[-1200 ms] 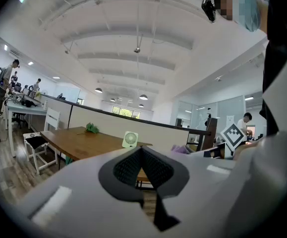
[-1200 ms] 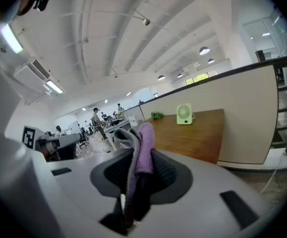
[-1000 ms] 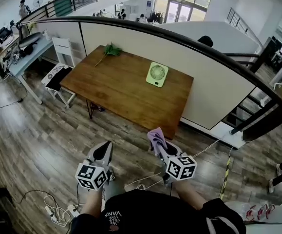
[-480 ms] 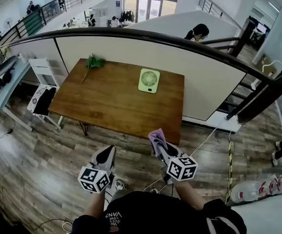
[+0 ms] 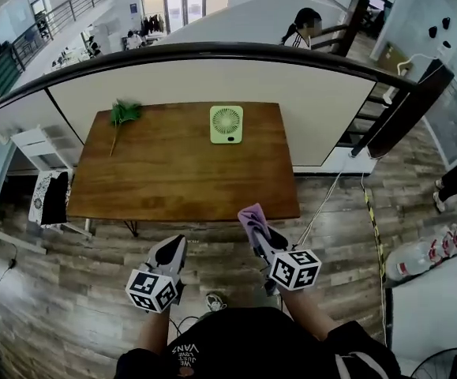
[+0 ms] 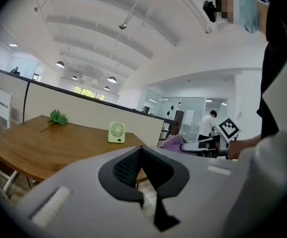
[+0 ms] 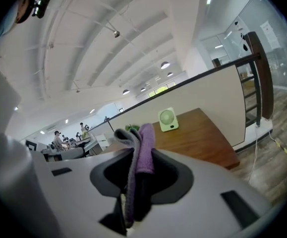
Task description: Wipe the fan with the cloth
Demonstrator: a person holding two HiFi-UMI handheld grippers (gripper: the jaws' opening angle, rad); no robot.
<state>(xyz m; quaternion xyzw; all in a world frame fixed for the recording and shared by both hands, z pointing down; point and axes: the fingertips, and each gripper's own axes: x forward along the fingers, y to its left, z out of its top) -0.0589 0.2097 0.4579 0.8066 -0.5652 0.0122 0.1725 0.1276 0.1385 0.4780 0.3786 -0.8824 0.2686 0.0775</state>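
At the bottom centre of the head view, the grey plastic left gripper (image 5: 173, 245) tapers to a blunt wedge behind its black-and-white marker cube. Its ribbed dark pads are pressed together with nothing between them. Just to its right, the matching right gripper (image 5: 256, 229) is clamped on a soft, folded purple cloth (image 5: 252, 216). The right gripper view shows the cloth has a grey layer, and it stands up limp and rumpled out of the jaws. Both grippers hang over a floor of grey-brown wood-grain planks (image 5: 46, 283). Past them, across the middle of the frame, is a rectangular table with a smooth, warm brown wooden top (image 5: 173, 172). At the table's far edge, right of centre, stands a small pale green square plastic fan (image 5: 226, 124) with a round slatted grille. At the far left corner lies a leafy green sprig (image 5: 121, 114). Behind the table runs a flat cream partition wall (image 5: 291, 93), capped by a curved dark handrail (image 5: 212, 50).
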